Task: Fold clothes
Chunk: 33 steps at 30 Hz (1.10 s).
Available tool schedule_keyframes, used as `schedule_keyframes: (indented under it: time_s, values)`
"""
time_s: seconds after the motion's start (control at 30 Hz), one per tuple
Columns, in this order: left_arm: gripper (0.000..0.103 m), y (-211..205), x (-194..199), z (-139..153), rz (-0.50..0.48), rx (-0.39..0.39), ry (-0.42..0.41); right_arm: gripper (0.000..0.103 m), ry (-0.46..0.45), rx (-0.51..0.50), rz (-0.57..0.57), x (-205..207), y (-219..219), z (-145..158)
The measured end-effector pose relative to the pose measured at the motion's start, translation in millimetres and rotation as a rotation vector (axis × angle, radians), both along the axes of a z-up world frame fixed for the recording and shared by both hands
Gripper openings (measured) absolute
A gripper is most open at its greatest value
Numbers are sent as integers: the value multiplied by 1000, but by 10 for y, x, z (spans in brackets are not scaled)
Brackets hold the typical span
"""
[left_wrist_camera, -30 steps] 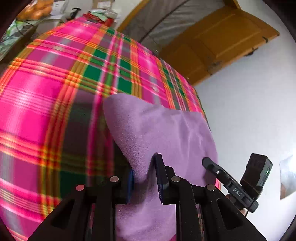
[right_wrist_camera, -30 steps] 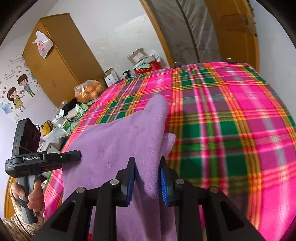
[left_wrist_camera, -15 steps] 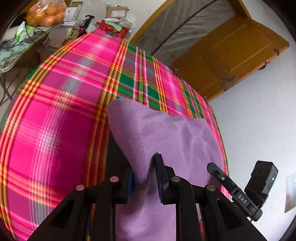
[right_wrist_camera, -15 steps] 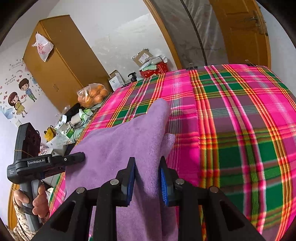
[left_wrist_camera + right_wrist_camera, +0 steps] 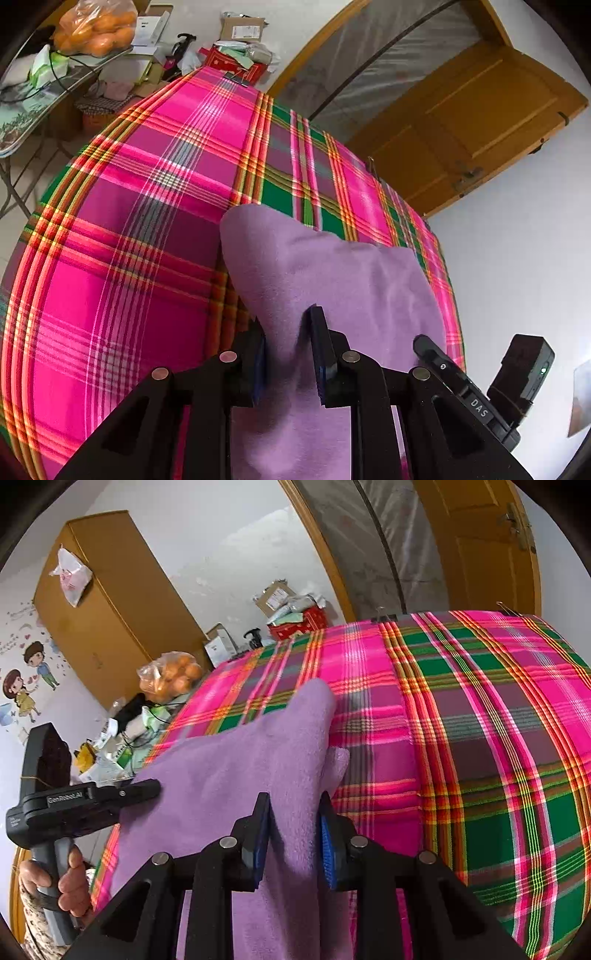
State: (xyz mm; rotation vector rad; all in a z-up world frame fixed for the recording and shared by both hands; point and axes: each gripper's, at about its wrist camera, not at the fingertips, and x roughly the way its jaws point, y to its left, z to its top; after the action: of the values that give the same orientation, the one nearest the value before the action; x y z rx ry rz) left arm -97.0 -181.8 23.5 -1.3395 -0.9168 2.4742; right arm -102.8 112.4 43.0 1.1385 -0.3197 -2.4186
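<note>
Bright pink and green plaid cloth (image 5: 147, 229) covers the whole counter, with a wooden door (image 5: 480, 125) behind and a bag of oranges (image 5: 171, 677) on a cluttered side table. Lying over the plaid is a purple fleece garment (image 5: 332, 273), one rounded end poking out toward the far side. Left hand-held gripper (image 5: 288, 354) is pinching a fold of that purple fabric, and the right hand-held gripper (image 5: 293, 840) is pinching another bit of it too. A hand (image 5: 70, 882) grips the left handle.

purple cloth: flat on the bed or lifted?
Lifted: both the left gripper and right gripper pinch the purple cloth above the plaid bedspread.
</note>
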Motion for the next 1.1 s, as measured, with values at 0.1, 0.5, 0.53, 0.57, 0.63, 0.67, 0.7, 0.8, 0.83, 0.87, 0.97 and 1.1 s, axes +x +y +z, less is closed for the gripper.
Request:
schedule_keyframes:
  time_s: [0.1,0.5,0.53,0.57,0.63,0.67,0.7,0.8,0.83,0.87,0.97,1.1]
  values:
    - [25,-36,-8,-63,0,5,-11,27,-23,9,-7,-19,25,-87]
    - [30,-97,299,-141,30,-7,-49,34,-34,39,-17,161,152,-171]
    - [30,-96,339,-145,33,-9,-53,34,-32,43,-17,206,168,-172]
    - [30,-96,378,-150,35,-12,-57,34,-31,48,-15,247,186,-176]
    - [30,-89,467,-156,39,-18,-62,34,-28,57,-14,348,226,-183]
    - [30,-83,516,-158,40,-21,-64,35,-28,60,-13,374,225,-178]
    - [30,-78,564,-160,42,-25,-65,35,-28,65,-9,423,245,-183]
    - [30,-62,710,-167,46,-35,-71,35,-31,74,3,578,284,-201]
    - [30,-56,758,-170,48,-39,-72,35,-26,80,7,641,294,-205]
    - [30,-51,807,-172,49,-42,-74,35,-22,87,11,701,303,-208]
    - [30,-27,933,-188,47,-51,-80,35,-10,103,13,837,330,-207]
    - [30,-8,1059,-182,49,-61,-88,35,-9,120,18,984,345,-221]
